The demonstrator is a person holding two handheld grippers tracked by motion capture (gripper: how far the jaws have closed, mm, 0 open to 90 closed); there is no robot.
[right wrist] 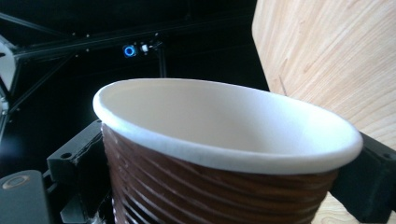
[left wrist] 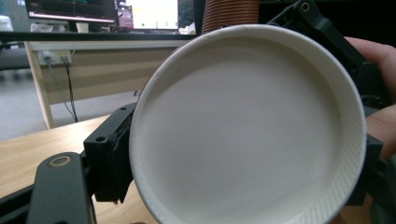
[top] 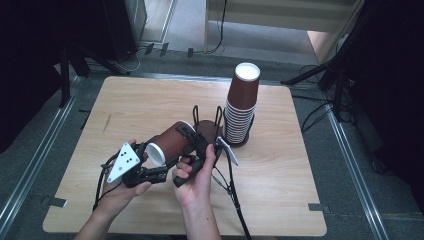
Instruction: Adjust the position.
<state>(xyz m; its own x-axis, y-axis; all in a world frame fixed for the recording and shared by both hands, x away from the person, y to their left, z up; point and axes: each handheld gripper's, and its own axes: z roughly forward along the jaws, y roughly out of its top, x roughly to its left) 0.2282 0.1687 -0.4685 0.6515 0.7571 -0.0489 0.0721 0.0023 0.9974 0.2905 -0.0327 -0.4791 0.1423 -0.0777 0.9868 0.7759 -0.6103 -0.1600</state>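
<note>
Over the middle of the worktop [top: 150, 95], a bit toward its near edge: one cup pinched from both sides

The brown paper cup [top: 170, 142] is held off the wood on its side, long axis running from the left tongs [top: 150, 162] toward the right tongs [top: 197, 145], white mouth facing the left hand. It sits right between both pairs: the left tongs are clamped on the rim, the right tongs are closed on the ribbed body. The stack of cups [top: 241, 107] is found nearer the right hand, just beyond it toward the far right corner.
</note>
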